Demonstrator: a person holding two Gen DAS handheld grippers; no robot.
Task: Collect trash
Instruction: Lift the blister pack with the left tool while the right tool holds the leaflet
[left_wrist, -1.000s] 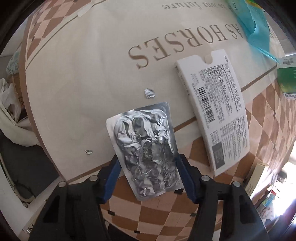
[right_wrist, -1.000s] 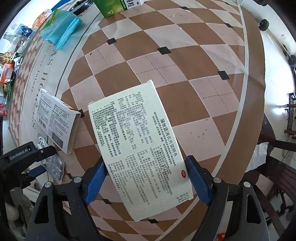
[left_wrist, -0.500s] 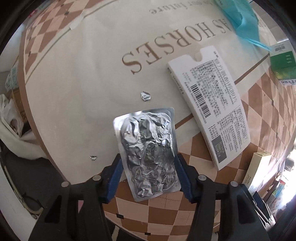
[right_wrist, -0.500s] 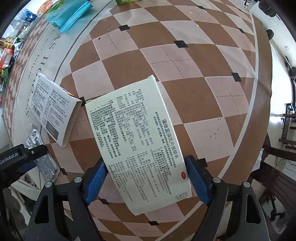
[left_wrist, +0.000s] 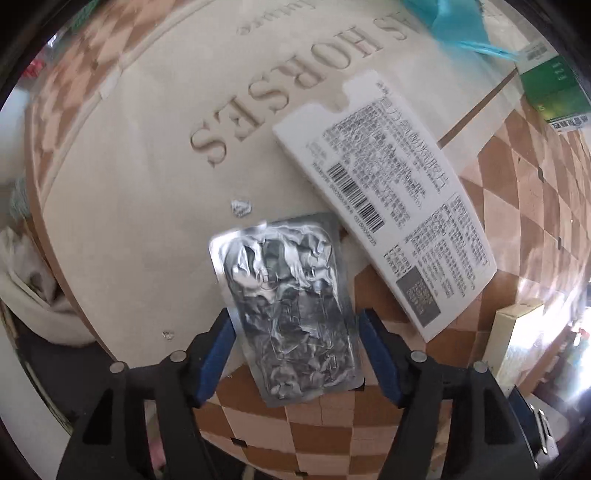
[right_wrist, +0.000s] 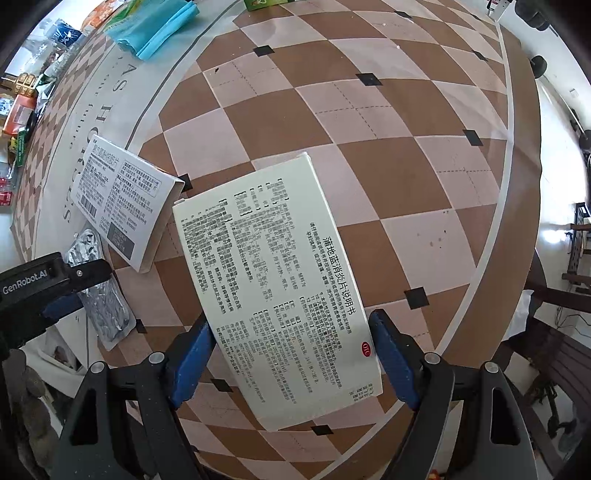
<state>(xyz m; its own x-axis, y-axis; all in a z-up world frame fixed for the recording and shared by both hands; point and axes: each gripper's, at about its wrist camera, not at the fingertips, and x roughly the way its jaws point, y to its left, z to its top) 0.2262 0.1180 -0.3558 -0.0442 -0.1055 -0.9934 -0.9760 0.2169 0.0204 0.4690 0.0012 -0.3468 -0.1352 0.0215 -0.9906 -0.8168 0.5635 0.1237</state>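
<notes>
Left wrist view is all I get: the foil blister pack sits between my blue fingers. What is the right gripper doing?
Observer: The right gripper has a cream medicine box between its fingers, printed side up.
Operator: Is that the white box with the barcode I see beside my foil?
Observer: No. That white box lies on the table to the left of the cream one, its open end facing it.
Operator: Are the two boxes touching?
Observer: Their corners nearly meet; I cannot tell whether they touch.
Operator: Can you see my gripper from there?
Observer: Yes, the left gripper shows at the left edge, closed on the blister pack.
</notes>
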